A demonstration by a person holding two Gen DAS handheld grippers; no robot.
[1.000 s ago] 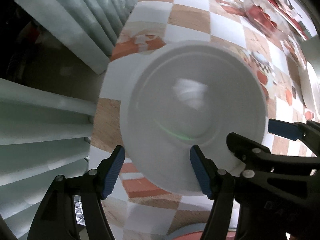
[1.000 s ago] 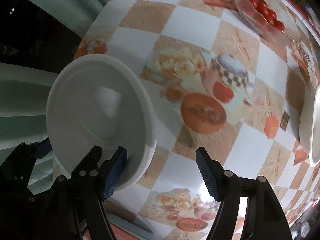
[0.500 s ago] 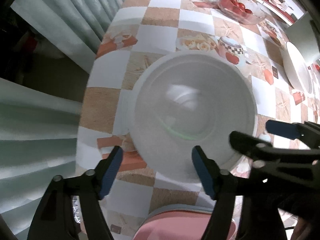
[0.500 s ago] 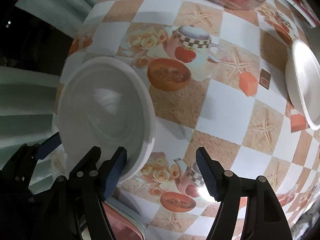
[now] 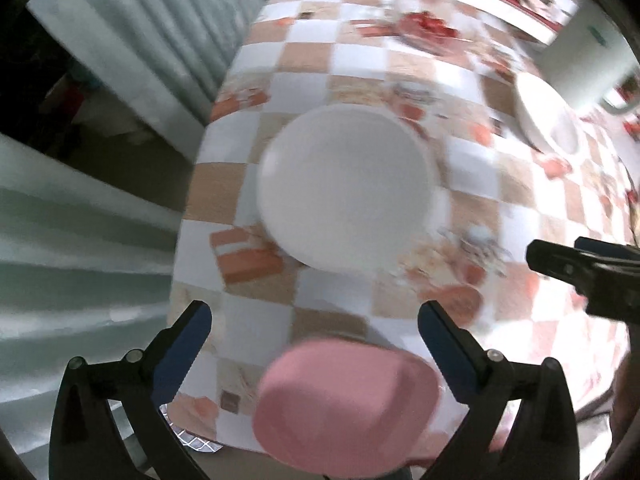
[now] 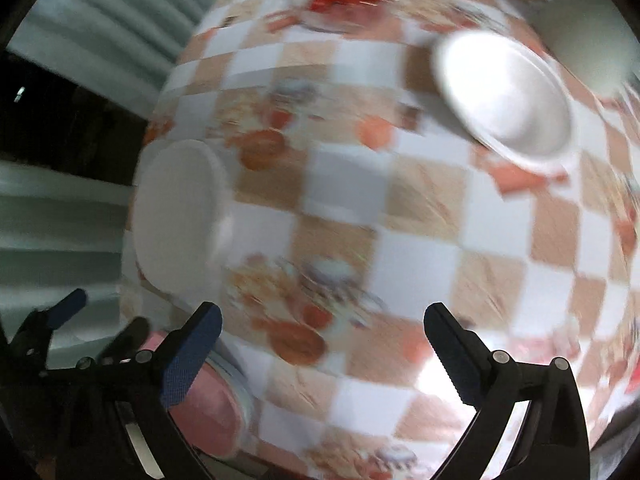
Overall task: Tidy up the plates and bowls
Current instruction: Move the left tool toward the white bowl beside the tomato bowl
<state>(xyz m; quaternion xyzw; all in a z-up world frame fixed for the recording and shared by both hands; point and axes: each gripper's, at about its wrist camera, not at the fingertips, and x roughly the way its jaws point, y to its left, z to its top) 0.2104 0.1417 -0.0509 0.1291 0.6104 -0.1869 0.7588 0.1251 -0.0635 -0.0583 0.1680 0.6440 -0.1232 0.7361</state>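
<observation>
White bowl [image 5: 346,188], resting on the checkered tablecloth [image 5: 360,60], straight ahead of my left gripper [image 5: 314,336] and beyond its fingertips, not between them. I hold the left jaws wide apart and empty. A pink bowl [image 5: 344,404] sits just under and between the left fingers, nearer to me than the white one; blur hides its rim detail.

Moving rightward, my right gripper [image 6: 322,344] is likewise spread and holds nothing. From it the white bowl [image 6: 180,208] lies ahead and well off to the left, while a second white dish [image 6: 504,96] lies ahead and to the right, farther out on the cloth. I cannot tell whether that dish is a plate or a shallow bowl.

I judge the left gripper the nearer one to the white bowl and the right gripper the better placed for the far dish. Both bowls are round, so no long axis constrains the approach; only the rim side facing each gripper matters.
</observation>
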